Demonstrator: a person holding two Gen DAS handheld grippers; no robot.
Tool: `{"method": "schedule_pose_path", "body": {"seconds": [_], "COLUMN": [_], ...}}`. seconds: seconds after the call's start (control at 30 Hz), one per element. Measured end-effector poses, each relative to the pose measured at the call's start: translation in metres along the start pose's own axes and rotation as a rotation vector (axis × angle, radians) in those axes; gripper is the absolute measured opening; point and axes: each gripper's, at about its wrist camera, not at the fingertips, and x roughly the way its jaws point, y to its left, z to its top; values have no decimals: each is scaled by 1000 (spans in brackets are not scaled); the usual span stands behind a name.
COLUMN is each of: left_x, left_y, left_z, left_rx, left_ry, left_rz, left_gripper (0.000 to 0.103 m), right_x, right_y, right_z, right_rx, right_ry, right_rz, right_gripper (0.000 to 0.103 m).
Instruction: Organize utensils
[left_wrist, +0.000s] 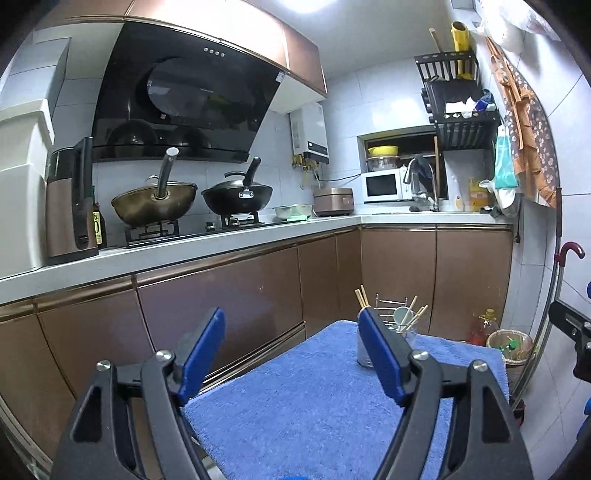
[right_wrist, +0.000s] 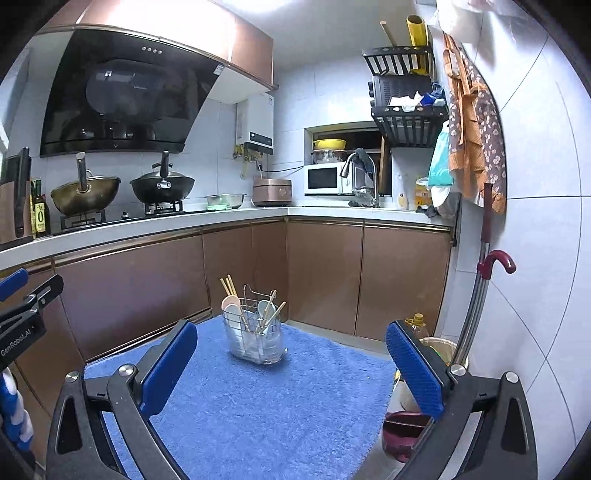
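A clear utensil holder with a wire frame (right_wrist: 257, 338) stands at the far end of a blue towel (right_wrist: 258, 406). It holds wooden chopsticks (right_wrist: 231, 286) and pale spoons (right_wrist: 231, 303), all upright. In the left wrist view the holder (left_wrist: 391, 332) is partly hidden behind my right finger. My left gripper (left_wrist: 293, 325) is open and empty above the towel (left_wrist: 295, 406), short of the holder. My right gripper (right_wrist: 291, 336) is open and empty, with the holder seen between its fingers, farther off. No loose utensils show on the towel.
Brown cabinets (right_wrist: 147, 288) and a white counter (right_wrist: 184, 221) with woks (right_wrist: 162, 188), a microwave (right_wrist: 325, 179) and a tap run behind. A bin (right_wrist: 439, 349), an oil bottle (right_wrist: 417, 323) and an umbrella (right_wrist: 491, 266) stand at the right wall. The left gripper's body (right_wrist: 26, 314) shows at the left edge.
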Motion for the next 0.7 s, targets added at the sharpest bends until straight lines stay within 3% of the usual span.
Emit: {"method": "schedule_pose_path", "body": {"seconds": [0.7], "left_x": [-28], "left_y": [10], "left_z": [-6], "left_rx": [11], "left_ry": [-10], "left_rz": [8], "left_gripper": [74], "right_x": [-23], "right_y": [18], "right_z": [-4], "right_rx": [-28], "right_ry": [-16], "right_rz": [26], "right_gripper": [103]}}
